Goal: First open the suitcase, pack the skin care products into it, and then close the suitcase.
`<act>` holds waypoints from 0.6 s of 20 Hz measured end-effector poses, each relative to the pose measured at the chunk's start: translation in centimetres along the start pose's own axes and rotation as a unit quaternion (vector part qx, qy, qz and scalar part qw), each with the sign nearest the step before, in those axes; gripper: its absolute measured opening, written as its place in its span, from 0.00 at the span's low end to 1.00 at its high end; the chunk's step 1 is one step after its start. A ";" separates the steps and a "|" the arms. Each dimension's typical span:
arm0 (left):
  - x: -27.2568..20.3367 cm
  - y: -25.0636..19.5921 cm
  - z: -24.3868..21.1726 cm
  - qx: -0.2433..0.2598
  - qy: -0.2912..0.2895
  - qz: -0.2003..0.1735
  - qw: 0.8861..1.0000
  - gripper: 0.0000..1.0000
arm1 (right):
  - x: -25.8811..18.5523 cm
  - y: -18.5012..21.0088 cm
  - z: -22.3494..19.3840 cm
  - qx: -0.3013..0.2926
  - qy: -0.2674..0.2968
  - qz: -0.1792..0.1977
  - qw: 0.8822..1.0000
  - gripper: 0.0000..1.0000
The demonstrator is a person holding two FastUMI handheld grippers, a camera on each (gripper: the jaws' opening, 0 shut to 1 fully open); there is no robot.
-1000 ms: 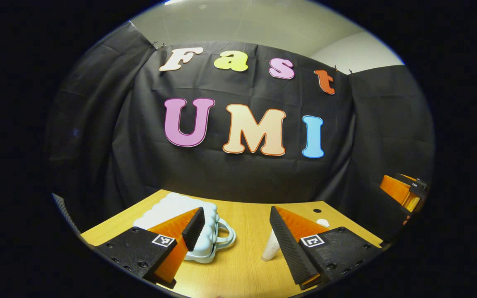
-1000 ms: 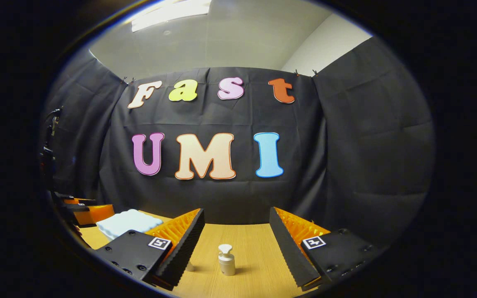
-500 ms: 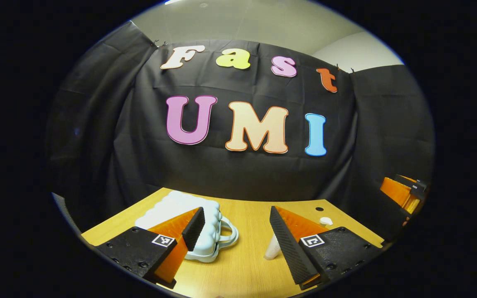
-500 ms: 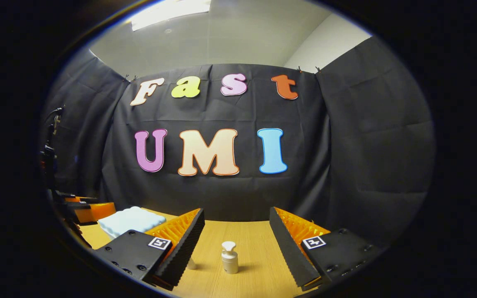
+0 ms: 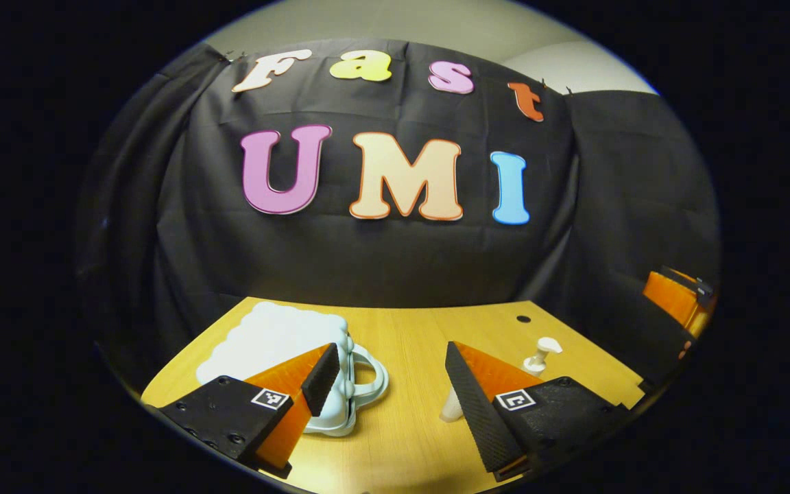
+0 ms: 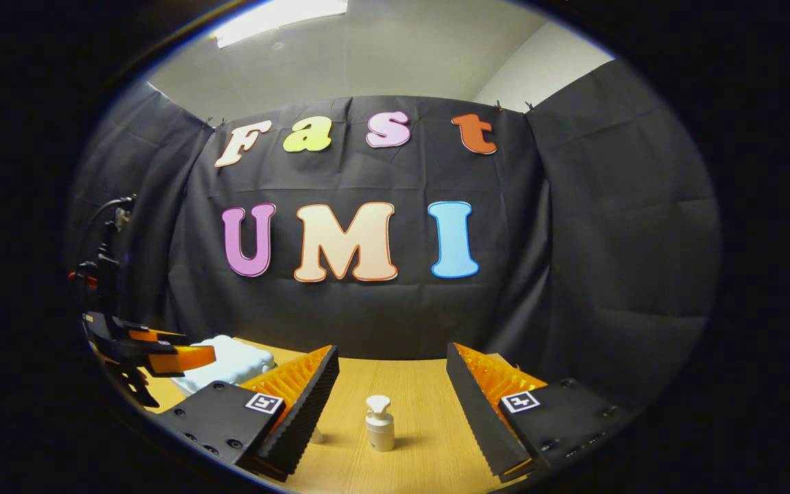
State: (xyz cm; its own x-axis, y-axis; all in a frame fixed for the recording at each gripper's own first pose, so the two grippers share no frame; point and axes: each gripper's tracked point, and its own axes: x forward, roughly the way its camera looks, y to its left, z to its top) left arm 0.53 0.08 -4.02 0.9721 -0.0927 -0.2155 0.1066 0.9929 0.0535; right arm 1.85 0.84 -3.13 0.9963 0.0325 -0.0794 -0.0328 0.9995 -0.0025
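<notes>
A pale blue-white suitcase (image 5: pixel 278 339) lies shut on the wooden table (image 5: pixel 415 329), its handle (image 5: pixel 371 377) pointing right. My left gripper (image 5: pixel 389 357) hangs open just above the table, its left finger in front of the suitcase's near corner. A white tube (image 5: pixel 450 406) stands partly hidden behind its right finger, and a white pump bottle (image 5: pixel 540 353) stands farther right. In the right gripper view the pump bottle (image 6: pixel 379 431) stands between the open fingers of my right gripper (image 6: pixel 391 360). The suitcase (image 6: pixel 234 360) lies at the left, with the left gripper (image 6: pixel 162 357) in front of it.
A small round hole (image 5: pixel 523 319) marks the table near its back right corner. The right gripper (image 5: pixel 676 298) shows at the far right edge. A small white item (image 6: pixel 315 435) peeks from behind my right gripper's left finger. Black cloth walls close off the back and sides.
The left gripper has tipped downward and moved a little, so more of the table, the suitcase and the pump bottle show. In the right gripper view it now reaches farther in front of the suitcase.
</notes>
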 end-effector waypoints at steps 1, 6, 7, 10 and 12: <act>-0.1 0.0 -0.5 0.004 0.016 -0.006 1.000 0.93 | 0.2 -0.1 0.0 -0.001 0.001 -0.001 1.000 0.99; 0.3 0.1 -3.2 0.014 0.101 -0.032 0.994 0.91 | 0.7 -1.1 -1.0 0.001 0.014 -0.018 1.000 0.99; 0.2 0.2 -3.7 0.016 0.124 -0.036 0.991 0.92 | 0.8 -1.3 -1.1 0.002 0.017 -0.021 1.000 0.99; 1.6 0.3 -5.9 0.022 0.187 -0.048 0.981 0.92 | 1.0 -1.8 -1.7 -0.001 0.024 -0.032 0.999 0.99; 3.8 1.1 -7.7 0.038 0.222 -0.050 0.973 0.90 | 1.1 -2.0 -2.4 -0.002 0.032 -0.036 0.999 0.99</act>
State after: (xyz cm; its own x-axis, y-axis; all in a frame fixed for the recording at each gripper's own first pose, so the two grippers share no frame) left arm 2.72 1.41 -12.33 0.7714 -0.1306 -0.6228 0.2284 0.9703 0.0795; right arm 2.86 -1.14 -5.58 0.9888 -0.0404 -0.1435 0.0389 0.9991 -0.0137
